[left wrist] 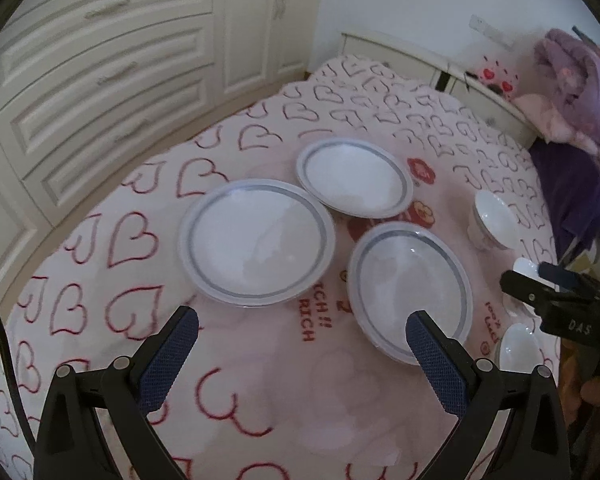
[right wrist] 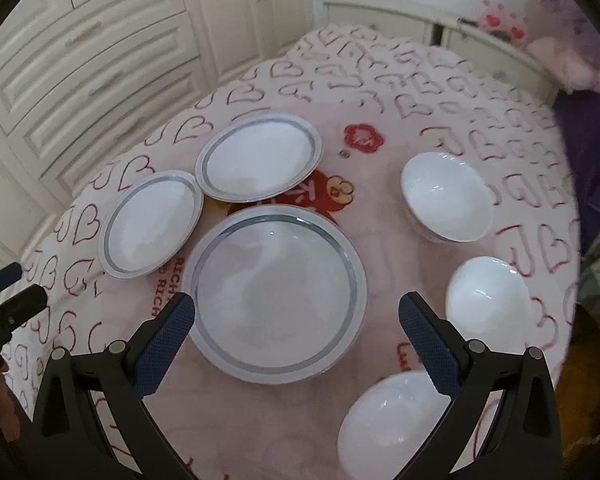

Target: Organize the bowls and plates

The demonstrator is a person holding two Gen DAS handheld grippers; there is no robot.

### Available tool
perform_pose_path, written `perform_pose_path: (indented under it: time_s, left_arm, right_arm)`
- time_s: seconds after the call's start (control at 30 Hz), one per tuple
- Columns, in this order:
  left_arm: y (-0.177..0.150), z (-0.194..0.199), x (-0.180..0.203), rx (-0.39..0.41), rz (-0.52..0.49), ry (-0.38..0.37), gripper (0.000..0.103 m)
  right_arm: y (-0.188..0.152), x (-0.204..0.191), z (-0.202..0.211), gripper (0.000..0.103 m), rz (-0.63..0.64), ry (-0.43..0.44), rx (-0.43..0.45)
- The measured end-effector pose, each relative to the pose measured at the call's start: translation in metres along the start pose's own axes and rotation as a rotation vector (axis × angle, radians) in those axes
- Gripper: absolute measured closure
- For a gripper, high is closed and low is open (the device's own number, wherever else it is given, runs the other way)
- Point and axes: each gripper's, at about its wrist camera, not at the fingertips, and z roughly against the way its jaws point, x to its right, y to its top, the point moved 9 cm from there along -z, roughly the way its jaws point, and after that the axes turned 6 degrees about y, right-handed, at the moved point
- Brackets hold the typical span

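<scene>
The work surface is a round table covered by a pink cloth printed with red heart outlines point(right wrist: 440, 112). Six pieces of white ceramic tableware rest on it, none stacked.

Plates: three round white plates with a grey ring near the rim sit in a cluster at the left and centre of the table. The near plate point(right wrist: 278, 296) lies closest to the right gripper. The left plate point(right wrist: 152, 226) lies beyond it to the left. The far plate point(right wrist: 260, 158) lies behind both. In the right wrist view, the far plate's rim appears to overlap the left plate's rim slightly; whether they touch cannot be confirmed.

Bowls: three plain white bowls stand in a column along the right side, well apart from one another. The far bowl point(right wrist: 446, 196) is farthest, the middle bowl point(right wrist: 488, 300) is next, and the near bowl point(right wrist: 396, 424) is at the table's near edge, partly hidden by the right gripper's finger.

Right gripper point(right wrist: 296, 312): black frame, blue textured pads, jaws spread wide. It holds nothing and hovers over the near plate.

Left gripper point(left wrist: 302, 330): same build, jaws spread wide, empty. It hovers above the cloth between the left plate and the near plate, near their closer rims.

Cream panelled drawers and cabinets point(left wrist: 100, 60) stand behind the table on the left.
</scene>
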Motion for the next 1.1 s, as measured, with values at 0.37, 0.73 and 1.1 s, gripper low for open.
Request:
perform_pose_path:
  time_s: [0.37,0.73,1.1]
  left_arm:
    - [-0.004,-0.083,0.052,-0.105,0.058,-0.048,0.007]
    - [-0.003,-0.166,0.067,-0.258,0.164,-0.120,0.026]
    - [-0.003,-0.215,0.076,-0.321,0.262,-0.184,0.048]
  right_arm:
    - [0.018,0.038,-0.056,0.000,-0.059,0.242,-0.134]
    - [0.012,0.079,-0.092,0.005,-0.143,0.294,-0.193]
    - [0.014,0.083,-0.116,0.020,-0.134,0.280,-0.257]
